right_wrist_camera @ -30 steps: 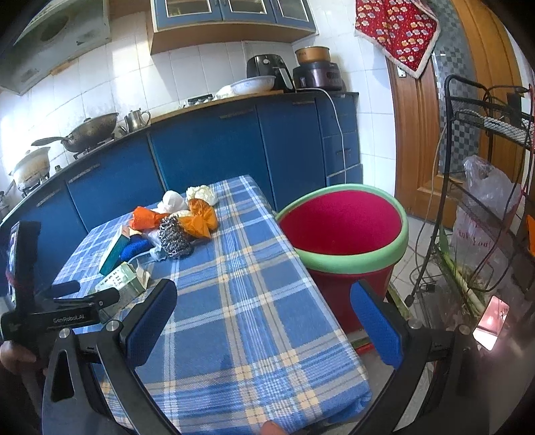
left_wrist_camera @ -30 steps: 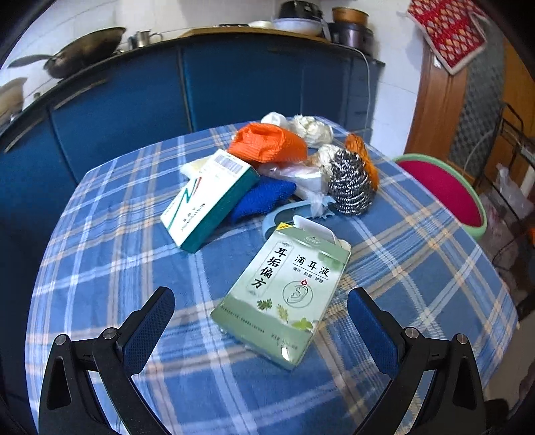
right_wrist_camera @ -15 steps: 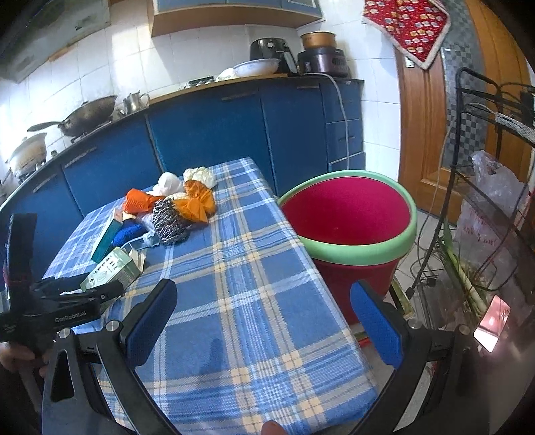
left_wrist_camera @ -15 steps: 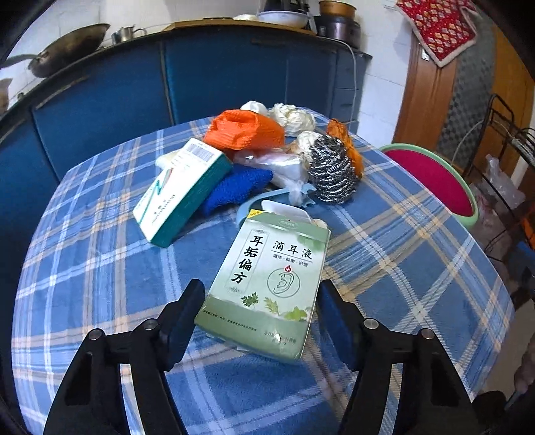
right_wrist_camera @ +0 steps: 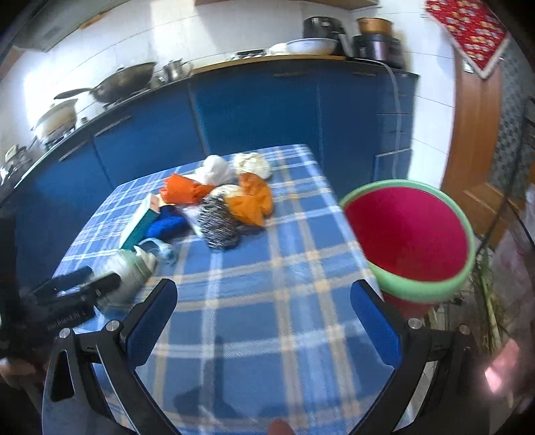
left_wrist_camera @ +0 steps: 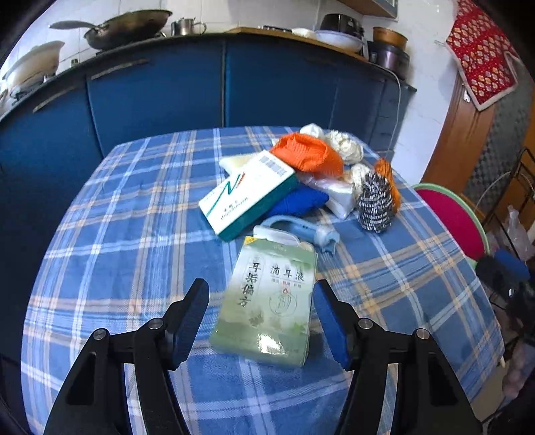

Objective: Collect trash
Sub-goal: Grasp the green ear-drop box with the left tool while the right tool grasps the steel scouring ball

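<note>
A pale green medicine box (left_wrist_camera: 272,297) lies on the blue plaid tablecloth (left_wrist_camera: 133,234). My left gripper (left_wrist_camera: 260,308) straddles its near end with both pads beside it; a gap shows on the left side. It shows in the right wrist view (right_wrist_camera: 125,271) too. Behind it lies a trash pile: a white-and-green box (left_wrist_camera: 247,194), blue cloth (left_wrist_camera: 297,202), steel scourer (left_wrist_camera: 374,204), orange bag (left_wrist_camera: 307,154), white wads (left_wrist_camera: 344,147). My right gripper (right_wrist_camera: 264,318) is open and empty above the table's near part. The red bin with a green rim (right_wrist_camera: 408,234) stands right of the table.
Blue kitchen cabinets (left_wrist_camera: 200,87) run behind the table, with a wok (left_wrist_camera: 127,28) and pots on the counter. A light blue plastic handle (left_wrist_camera: 301,231) lies between box and pile. A wooden door (right_wrist_camera: 478,134) and a wire rack stand at the right.
My left gripper moved forward onto the green box and narrowed from wide open to beside its edges. My right gripper swung left, closer over the table.
</note>
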`<action>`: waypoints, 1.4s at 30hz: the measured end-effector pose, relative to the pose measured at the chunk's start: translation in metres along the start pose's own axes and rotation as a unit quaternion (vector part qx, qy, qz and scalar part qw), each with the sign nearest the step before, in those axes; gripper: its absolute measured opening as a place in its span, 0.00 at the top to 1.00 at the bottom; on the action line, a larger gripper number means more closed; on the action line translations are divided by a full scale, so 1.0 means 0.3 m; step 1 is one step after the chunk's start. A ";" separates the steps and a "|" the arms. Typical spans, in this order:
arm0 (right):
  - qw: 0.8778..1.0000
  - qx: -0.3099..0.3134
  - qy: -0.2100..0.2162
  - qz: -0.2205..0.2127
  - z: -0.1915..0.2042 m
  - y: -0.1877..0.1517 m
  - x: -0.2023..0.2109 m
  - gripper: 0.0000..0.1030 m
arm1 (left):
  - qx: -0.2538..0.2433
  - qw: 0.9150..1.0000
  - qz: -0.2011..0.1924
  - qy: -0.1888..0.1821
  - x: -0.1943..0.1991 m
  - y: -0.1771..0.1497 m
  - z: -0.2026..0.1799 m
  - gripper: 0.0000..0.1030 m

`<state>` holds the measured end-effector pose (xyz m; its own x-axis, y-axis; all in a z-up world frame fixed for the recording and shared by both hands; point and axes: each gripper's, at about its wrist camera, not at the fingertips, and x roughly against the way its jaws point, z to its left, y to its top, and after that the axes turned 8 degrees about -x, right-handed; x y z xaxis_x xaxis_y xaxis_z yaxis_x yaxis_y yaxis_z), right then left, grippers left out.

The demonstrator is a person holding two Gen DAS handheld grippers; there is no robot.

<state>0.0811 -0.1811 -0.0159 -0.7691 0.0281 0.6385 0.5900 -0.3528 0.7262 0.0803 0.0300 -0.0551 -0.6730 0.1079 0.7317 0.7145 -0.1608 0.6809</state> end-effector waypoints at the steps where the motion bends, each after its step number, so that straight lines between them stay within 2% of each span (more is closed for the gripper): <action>1: 1.000 0.007 0.001 0.003 0.013 0.010 -0.014 0.01 | -0.002 1.000 0.004 0.001 -0.006 -0.003 -0.002 0.35; 4: 0.999 0.027 0.010 0.021 0.053 0.033 -0.063 0.02 | 0.000 1.000 0.005 -0.002 -0.024 -0.003 0.003 0.33; 9: 0.997 0.048 0.022 0.058 0.102 0.063 -0.167 0.10 | -0.013 1.000 0.008 -0.001 -0.043 0.019 0.007 0.29; 15: 0.994 0.037 0.034 0.095 0.121 0.104 -0.282 0.16 | -0.016 0.998 0.045 -0.031 -0.107 0.008 0.013 0.28; 18: 0.993 0.033 0.033 0.112 0.123 0.117 -0.335 0.36 | -0.036 0.999 0.031 -0.025 -0.113 0.005 0.005 0.26; 19: 0.992 0.030 0.032 0.117 0.123 0.119 -0.351 0.46 | -0.041 0.998 0.033 -0.025 -0.117 0.004 0.003 0.23; 21: 0.991 0.024 0.033 0.125 0.125 0.122 -0.380 0.51 | -0.040 0.998 0.038 -0.022 -0.122 0.008 0.003 0.18; 25: 0.991 0.018 0.034 0.126 0.140 0.127 -0.405 0.54 | -0.022 0.998 0.054 -0.006 -0.143 0.010 0.027 0.00; 30: 0.991 0.016 0.028 0.128 0.150 0.120 -0.423 0.61 | -0.022 0.998 0.052 -0.007 -0.138 0.011 0.032 0.00; 31: 0.992 0.016 0.028 0.125 0.150 0.118 -0.420 0.63 | -0.022 0.998 0.052 -0.008 -0.137 0.011 0.032 0.00; 32: 0.992 0.015 0.028 0.122 0.151 0.115 -0.414 0.70 | -0.023 0.998 0.052 -0.009 -0.138 0.012 0.031 0.00; 37: 0.993 0.013 0.035 0.113 0.142 0.096 -0.365 0.79 | -0.022 0.998 0.050 -0.008 -0.132 0.001 0.023 0.00; 42: 0.994 0.011 0.045 0.099 0.129 0.065 -0.282 0.82 | -0.021 0.999 0.049 -0.005 -0.121 -0.014 0.025 0.00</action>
<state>0.1672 -0.1542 -0.0458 -0.6562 -0.1229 0.7445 0.7360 -0.3220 0.5955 0.1033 0.0341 -0.0842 -0.5977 0.0984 0.7957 0.7687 -0.2116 0.6036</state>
